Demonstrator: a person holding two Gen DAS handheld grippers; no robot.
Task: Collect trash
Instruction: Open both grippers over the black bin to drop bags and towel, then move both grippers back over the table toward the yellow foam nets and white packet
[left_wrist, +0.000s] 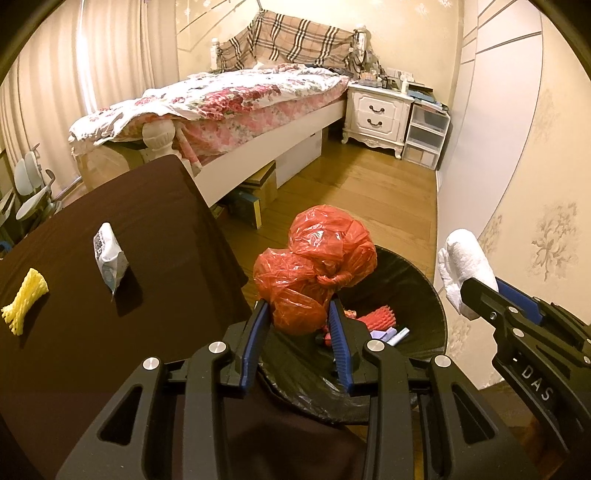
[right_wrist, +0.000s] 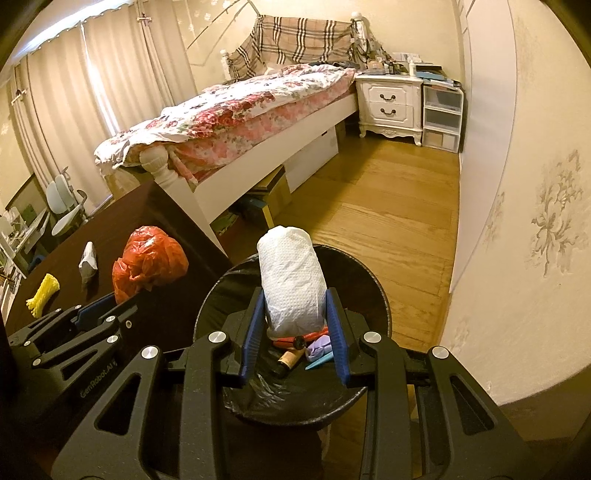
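Left wrist view first: the left gripper is clamped on a knotted red bag, pads squeezing its lower lobe, and it hangs just over the near-left rim of the black-lined bin. That bag looks light, crinkly and slippery; the thin film gives under the pads, so the knot would seem the surest hold. Over on the right wrist view, the right gripper pinches a white paper wad low down, right above the bin's open mouth. Soft, featherweight stuff, likely to compress rather than slip. Down in the bin lie a few bits of rubbish already. Still waiting on the dark brown table: a yellow foam net near its left edge and a small white packet further in. Beyond, a wooden floor, a bed with a floral quilt, a white nightstand and curtains along the left wall.
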